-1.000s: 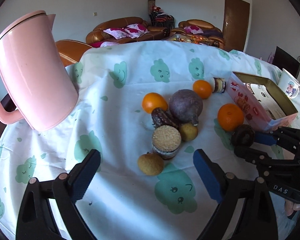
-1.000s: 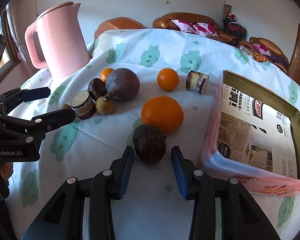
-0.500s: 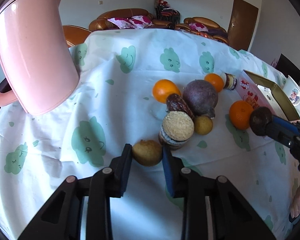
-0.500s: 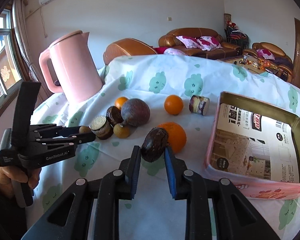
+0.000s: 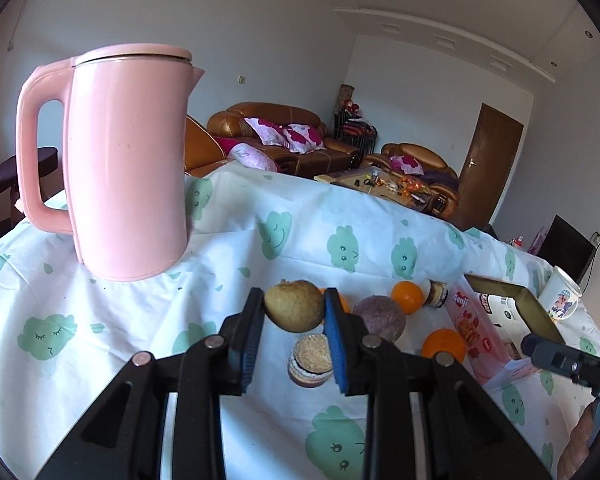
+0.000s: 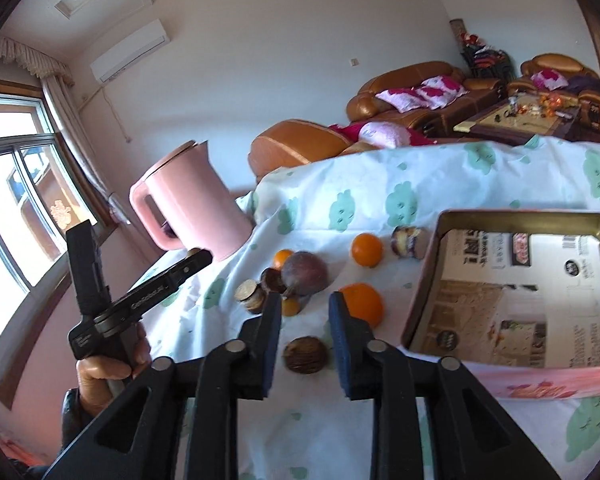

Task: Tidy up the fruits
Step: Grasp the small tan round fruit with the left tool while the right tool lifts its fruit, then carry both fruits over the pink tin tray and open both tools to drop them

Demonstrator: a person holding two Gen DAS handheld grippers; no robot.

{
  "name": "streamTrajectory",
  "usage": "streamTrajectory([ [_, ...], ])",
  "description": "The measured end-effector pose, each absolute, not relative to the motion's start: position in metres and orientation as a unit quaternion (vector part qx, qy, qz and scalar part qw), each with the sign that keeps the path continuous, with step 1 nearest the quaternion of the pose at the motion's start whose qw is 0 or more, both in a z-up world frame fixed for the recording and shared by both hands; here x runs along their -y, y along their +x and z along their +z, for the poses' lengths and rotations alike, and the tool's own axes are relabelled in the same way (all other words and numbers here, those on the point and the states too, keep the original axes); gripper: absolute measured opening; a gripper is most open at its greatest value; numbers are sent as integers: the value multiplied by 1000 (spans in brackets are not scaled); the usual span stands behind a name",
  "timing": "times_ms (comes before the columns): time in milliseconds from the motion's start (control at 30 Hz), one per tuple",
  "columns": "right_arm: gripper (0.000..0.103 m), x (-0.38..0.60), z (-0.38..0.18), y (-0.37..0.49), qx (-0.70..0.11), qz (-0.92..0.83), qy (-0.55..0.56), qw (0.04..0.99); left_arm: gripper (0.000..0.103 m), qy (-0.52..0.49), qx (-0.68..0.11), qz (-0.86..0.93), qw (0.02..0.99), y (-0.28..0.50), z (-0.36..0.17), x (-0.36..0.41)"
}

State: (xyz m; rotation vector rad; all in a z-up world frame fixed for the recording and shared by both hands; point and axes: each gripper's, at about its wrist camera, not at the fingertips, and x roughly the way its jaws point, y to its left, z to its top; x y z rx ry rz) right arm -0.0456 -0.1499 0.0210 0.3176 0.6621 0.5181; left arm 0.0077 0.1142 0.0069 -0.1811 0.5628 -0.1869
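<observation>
Fruits lie clustered on the cloud-print tablecloth (image 5: 228, 240) near the pink kettle (image 5: 124, 168). We see the left gripper (image 5: 294, 312) clamped on a tan, pear-like fruit (image 5: 295, 311), lifted clear of the cloth above the group. We note the right gripper (image 6: 305, 316) with jaws parted and holding nothing; a dark brown fruit (image 6: 305, 355) sits on the cloth between its fingers, untouched. Beside it are a large orange (image 6: 362, 302) and the open tin box (image 6: 520, 216); the purple round fruit (image 6: 305, 273) lies further back.
</observation>
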Motion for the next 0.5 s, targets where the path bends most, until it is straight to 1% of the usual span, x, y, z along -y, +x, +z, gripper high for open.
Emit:
streamTrajectory([
  [33,63,140,16,-44,-332,251,146,897,32,-88,-279,-88,952,8,6,-114],
  [67,68,129,11,-43,-342,247,132,897,32,-88,-279,-85,952,8,6,-113],
  [233,68,89,-16,-39,-381,226,21,896,32,-77,-268,-80,957,2,9,-110],
  [300,64,78,-24,-36,-389,229,-7,892,32,-69,-268,-80,958,2,8,-106],
  [333,55,73,-28,-34,-392,220,-26,893,32,-66,-267,-80,958,1,8,-106],
  [367,41,71,-33,-32,-399,210,-43,892,32,-64,-267,-81,958,0,8,-105],
  [500,40,78,-35,-30,-412,204,-38,887,32,-63,-261,-88,959,0,8,-101],
])
